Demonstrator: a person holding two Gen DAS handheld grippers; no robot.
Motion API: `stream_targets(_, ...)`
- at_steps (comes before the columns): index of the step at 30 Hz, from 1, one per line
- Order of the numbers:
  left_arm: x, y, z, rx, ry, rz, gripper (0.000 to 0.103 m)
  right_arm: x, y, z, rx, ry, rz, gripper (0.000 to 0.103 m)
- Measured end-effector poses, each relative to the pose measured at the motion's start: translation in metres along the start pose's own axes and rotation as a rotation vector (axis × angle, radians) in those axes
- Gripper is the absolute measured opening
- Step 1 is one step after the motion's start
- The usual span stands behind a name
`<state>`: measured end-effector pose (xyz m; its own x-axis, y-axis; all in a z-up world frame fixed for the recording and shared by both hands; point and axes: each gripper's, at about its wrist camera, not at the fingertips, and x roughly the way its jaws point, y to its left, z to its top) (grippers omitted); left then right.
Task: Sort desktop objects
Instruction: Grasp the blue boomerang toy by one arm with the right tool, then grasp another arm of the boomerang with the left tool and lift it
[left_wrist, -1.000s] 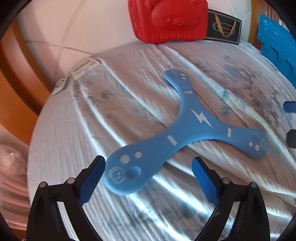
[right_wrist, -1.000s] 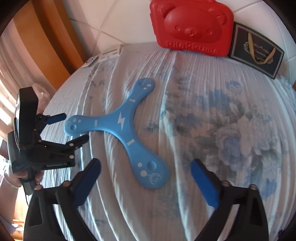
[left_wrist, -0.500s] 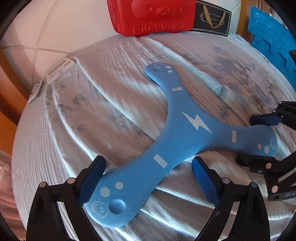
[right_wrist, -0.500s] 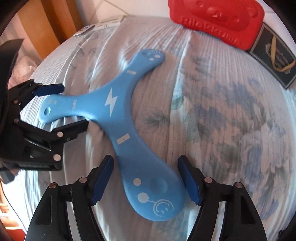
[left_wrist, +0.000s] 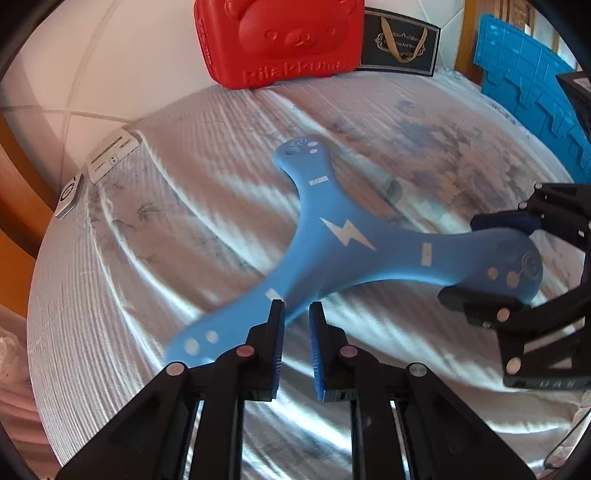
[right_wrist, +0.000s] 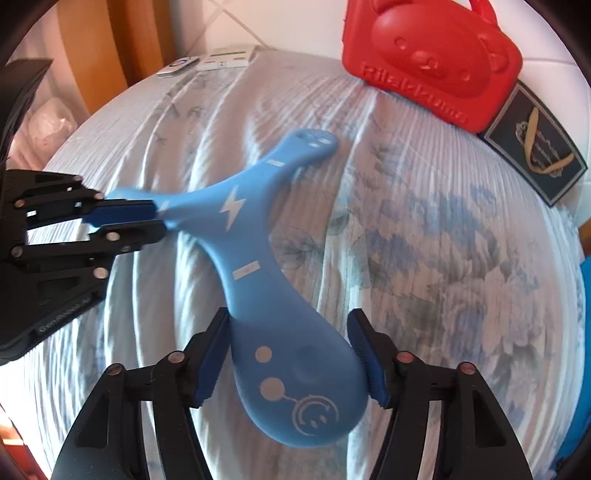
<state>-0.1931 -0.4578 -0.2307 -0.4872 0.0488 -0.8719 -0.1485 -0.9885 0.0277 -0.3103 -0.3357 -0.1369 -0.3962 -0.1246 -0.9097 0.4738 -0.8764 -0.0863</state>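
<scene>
A blue three-armed boomerang (left_wrist: 332, 236) with a white lightning bolt is lifted and tilted above the striped floral cloth (left_wrist: 166, 240). My left gripper (left_wrist: 296, 314) is shut edge-on on one arm of it; in the right wrist view it (right_wrist: 127, 218) grips that arm from the left. My right gripper (right_wrist: 291, 354) is closed around the wide end of another arm (right_wrist: 295, 373), its pads touching both sides; in the left wrist view it (left_wrist: 491, 258) holds that end at the right. The third arm (right_wrist: 310, 142) points toward the wall.
A red bear-faced case (left_wrist: 280, 37) and a black gift bag (left_wrist: 399, 44) stand against the wall at the back. A blue crate (left_wrist: 532, 96) is at the right. A white remote (left_wrist: 110, 157) and a small round-button device (left_wrist: 68, 195) lie at the left edge.
Both grippers have closed on the boomerang, the left on one arm and the right on the wide end of another. The boomerang has risen off the cloth and tilted.
</scene>
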Motion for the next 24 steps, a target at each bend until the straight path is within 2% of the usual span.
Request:
stream_targets(4, 0.002, -0.002, -0.001, -0.026, 0.023, 0.014, 0.013, -0.011, -0.009, -0.005, 0.04, -0.006, 0.027, 0.058)
stream_targets(8, 0.004, 0.003, -0.008, -0.079, 0.074, -0.032, 0.015, -0.013, -0.022, -0.016, 0.097, 0.008, 0.066, 0.058)
stream_targets(10, 0.002, 0.007, -0.012, -0.126, 0.064, -0.035, 0.022, -0.015, -0.032, -0.023, 0.141, 0.008, 0.105, 0.058)
stream_targets(15, -0.011, 0.008, -0.012, -0.235, 0.007, -0.062, 0.06, -0.013, -0.04, -0.037, 0.178, 0.023, 0.138, 0.056)
stream_targets(17, -0.012, 0.003, -0.009, -0.237, -0.015, -0.031, 0.063, -0.015, -0.043, -0.04, 0.2, 0.014, 0.159, 0.056)
stream_targets(20, -0.006, -0.002, -0.004, -0.239, -0.018, -0.004, 0.063, -0.02, -0.046, -0.043, 0.211, 0.008, 0.177, 0.055)
stream_targets(24, -0.012, -0.013, 0.006, -0.243, -0.053, -0.042, 0.063, -0.026, -0.044, -0.045, 0.158, 0.001, 0.106, 0.055)
